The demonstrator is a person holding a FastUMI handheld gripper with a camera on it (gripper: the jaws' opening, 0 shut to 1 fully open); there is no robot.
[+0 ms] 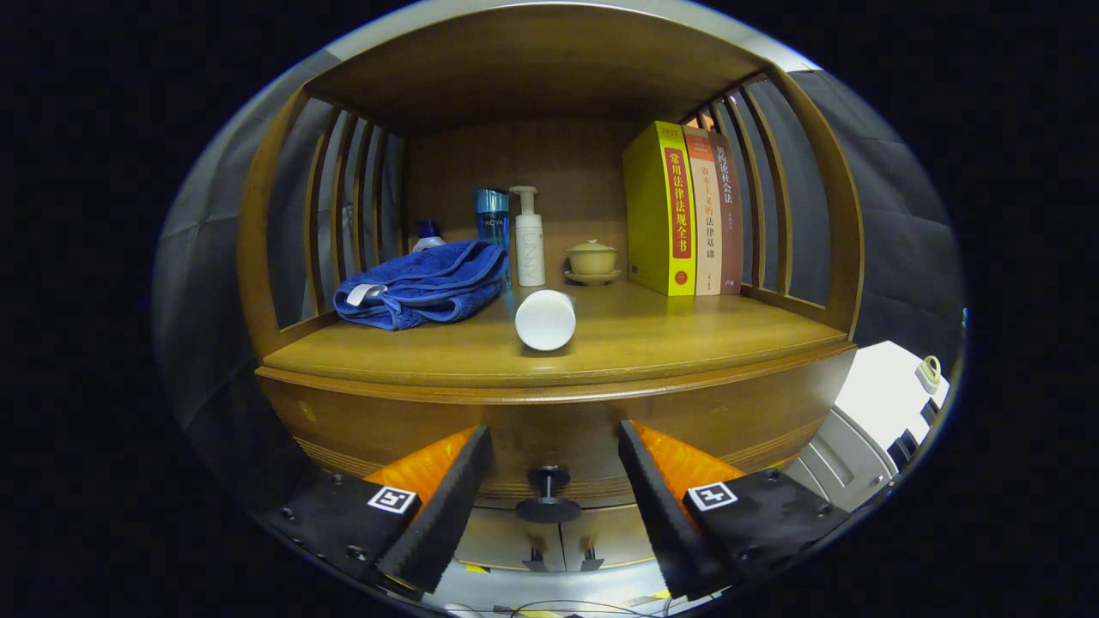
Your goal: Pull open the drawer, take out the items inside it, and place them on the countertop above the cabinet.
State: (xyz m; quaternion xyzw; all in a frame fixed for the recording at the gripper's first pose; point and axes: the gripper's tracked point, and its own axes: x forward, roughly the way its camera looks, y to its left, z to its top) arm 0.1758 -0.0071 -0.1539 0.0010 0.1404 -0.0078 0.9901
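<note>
While our tongs [549, 506] stand wide with the knob [548, 495] of the closed drawer [549, 425] between them, we see a white tube [545, 319], towel [422, 284], bottles [527, 237], lidded cup [592, 258] and books [687, 210] on the table [652, 330].

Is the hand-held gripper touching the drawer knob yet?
Apart. In the gripper view the hand-held gripper is open, and the drawer knob sits between its fingers with gaps either side.

Closed wooden drawer [558, 429], dark knob [548, 493], beneath countertop [687, 330].
</note>
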